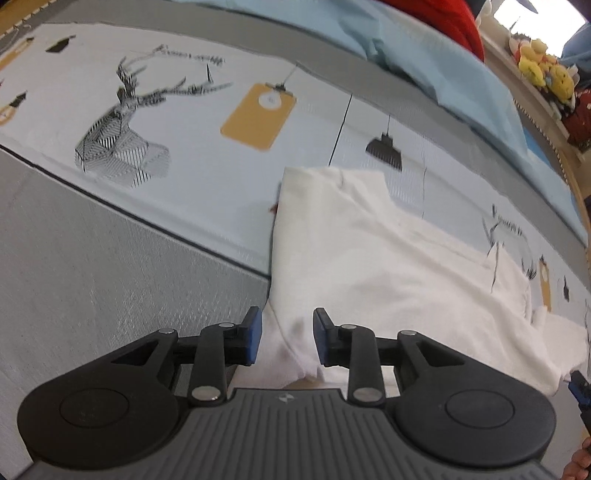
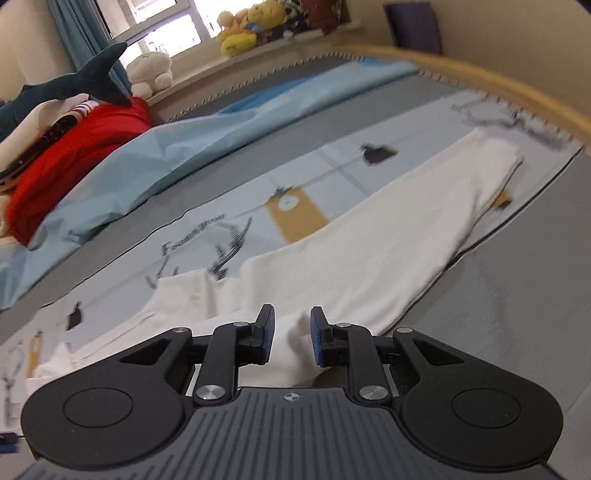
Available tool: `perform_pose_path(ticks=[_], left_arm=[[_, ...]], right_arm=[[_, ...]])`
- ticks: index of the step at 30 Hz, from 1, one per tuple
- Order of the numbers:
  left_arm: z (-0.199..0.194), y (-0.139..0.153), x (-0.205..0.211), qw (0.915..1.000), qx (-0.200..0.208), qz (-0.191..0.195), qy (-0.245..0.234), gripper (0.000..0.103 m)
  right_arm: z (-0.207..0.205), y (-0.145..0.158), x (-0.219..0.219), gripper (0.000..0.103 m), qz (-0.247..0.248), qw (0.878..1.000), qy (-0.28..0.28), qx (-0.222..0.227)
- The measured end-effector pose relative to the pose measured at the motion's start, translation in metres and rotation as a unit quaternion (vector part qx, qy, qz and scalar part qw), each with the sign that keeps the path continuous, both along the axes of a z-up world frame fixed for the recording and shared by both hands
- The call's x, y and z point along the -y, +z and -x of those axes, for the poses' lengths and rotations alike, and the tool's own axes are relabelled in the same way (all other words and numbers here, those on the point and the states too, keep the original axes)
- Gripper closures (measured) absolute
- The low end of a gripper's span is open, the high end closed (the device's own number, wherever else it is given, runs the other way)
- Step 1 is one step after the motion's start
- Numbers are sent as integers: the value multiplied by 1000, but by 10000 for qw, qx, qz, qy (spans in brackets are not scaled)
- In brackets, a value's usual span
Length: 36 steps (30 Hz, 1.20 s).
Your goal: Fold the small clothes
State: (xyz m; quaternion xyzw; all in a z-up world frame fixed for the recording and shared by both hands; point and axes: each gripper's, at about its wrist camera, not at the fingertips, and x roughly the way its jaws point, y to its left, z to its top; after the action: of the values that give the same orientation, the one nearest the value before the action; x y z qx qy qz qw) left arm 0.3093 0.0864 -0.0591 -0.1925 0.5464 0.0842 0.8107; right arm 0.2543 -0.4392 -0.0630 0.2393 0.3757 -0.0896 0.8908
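Observation:
A small white garment (image 1: 369, 258) lies spread on a printed bedsheet (image 1: 207, 177). In the right wrist view the garment (image 2: 369, 251) stretches as a long folded strip toward the far right. My left gripper (image 1: 287, 338) is open, its blue pads on either side of a bunched near edge of the cloth. My right gripper (image 2: 291, 334) is open too, with a fold of the white cloth lying between its pads. Neither pair of pads has closed on the cloth.
The sheet has deer and tag prints and a grey border (image 1: 110, 280). A light blue quilt (image 2: 184, 147), a red blanket (image 2: 74, 155), a shark plush (image 2: 74, 85) and yellow plush toys (image 2: 243, 29) lie behind. A wooden bed rail (image 2: 517, 81) runs at the far right.

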Motion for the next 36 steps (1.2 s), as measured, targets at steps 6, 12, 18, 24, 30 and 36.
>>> perform_pose_path(ticks=[6, 12, 18, 24, 30, 36], left_arm=[[-1, -23, 16, 9989, -311, -12, -358, 70], [3, -35, 25, 9915, -428, -724, -997, 96], [11, -29, -2, 9931, -507, -824, -660, 98], [9, -3, 6, 9943, 41, -699, -803, 97], [6, -39, 5, 9916, -676, -621, -911, 96], [7, -32, 8, 9911, -599, -666, -983, 96]], right_arm=[[-5, -9, 6, 79, -214, 9987, -393, -233], [-8, -10, 3, 79, -221, 9985, -441, -241], [-15, -9, 7, 79, -248, 9980, -528, -229], [-25, -16, 12, 79, -447, 9974, -467, -312], [-43, -40, 2, 76, -545, 9966, -38, -612], [-47, -31, -15, 102, -18, 9992, 122, -373]])
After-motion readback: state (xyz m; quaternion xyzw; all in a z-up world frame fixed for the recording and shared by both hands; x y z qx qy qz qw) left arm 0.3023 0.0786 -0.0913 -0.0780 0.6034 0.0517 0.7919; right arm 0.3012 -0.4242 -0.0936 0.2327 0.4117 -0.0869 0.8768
